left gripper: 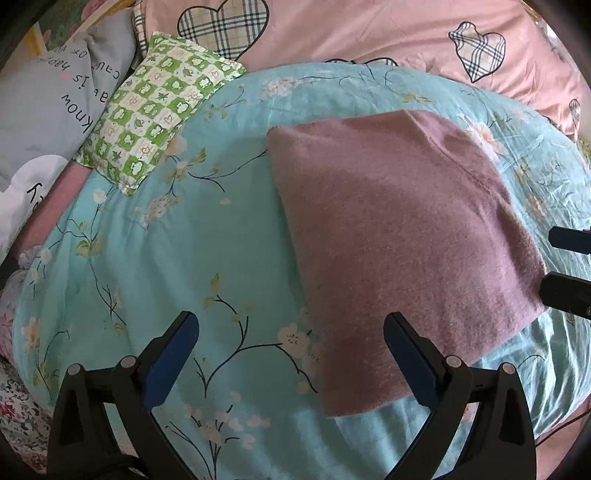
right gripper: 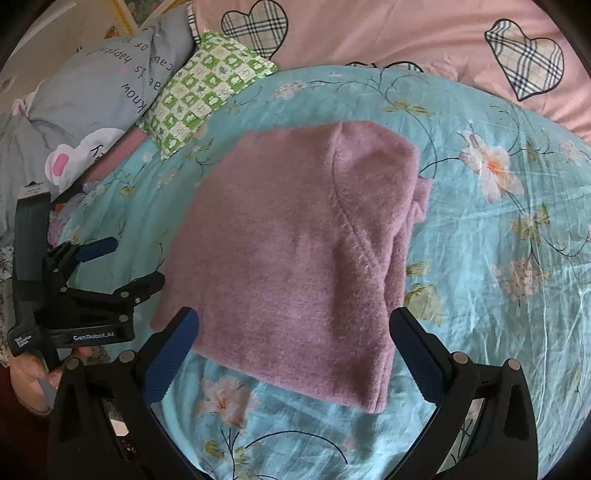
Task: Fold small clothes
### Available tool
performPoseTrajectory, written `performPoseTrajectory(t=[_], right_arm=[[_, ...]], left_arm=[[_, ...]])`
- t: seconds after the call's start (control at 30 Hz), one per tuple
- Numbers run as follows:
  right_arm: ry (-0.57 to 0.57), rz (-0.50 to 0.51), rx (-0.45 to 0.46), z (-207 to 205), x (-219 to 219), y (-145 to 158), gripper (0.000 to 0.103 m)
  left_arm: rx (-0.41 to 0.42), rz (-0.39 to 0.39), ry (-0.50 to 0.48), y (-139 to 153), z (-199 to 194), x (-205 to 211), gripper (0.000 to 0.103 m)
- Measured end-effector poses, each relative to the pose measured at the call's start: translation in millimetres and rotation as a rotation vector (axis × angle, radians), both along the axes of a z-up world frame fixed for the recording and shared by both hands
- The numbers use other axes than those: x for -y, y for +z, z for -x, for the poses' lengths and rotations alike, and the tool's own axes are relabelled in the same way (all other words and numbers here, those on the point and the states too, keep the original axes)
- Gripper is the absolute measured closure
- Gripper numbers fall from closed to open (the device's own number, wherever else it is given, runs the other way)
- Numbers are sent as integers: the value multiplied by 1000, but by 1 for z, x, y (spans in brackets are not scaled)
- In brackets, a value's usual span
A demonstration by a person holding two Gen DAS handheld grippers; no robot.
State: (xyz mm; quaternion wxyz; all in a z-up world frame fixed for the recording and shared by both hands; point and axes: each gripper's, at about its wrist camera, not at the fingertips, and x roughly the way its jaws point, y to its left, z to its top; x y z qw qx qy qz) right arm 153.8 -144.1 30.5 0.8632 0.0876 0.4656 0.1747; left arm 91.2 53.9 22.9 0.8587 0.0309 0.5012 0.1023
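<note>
A fuzzy mauve garment lies folded into a rough rectangle on the turquoise floral quilt. My left gripper hovers open over the garment's near left corner, with nothing between its blue-padded fingers. My right gripper is open too, held above the garment's near edge. In the left wrist view the right gripper's fingertips show at the garment's right side. In the right wrist view the left gripper is seen open by the garment's left edge, held by a hand.
A green checked pillow lies at the quilt's far left. A grey pillow with lettering sits beyond it. A pink cover with plaid hearts spreads across the back.
</note>
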Motion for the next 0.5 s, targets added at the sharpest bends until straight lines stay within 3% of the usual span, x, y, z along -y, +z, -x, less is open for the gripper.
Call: performPoseTrajectory(t=[0.5], right_arm=[[38,-12,2,1,-6,-1,0]], left_arm=[[39,30,-30,3,6,2,2]])
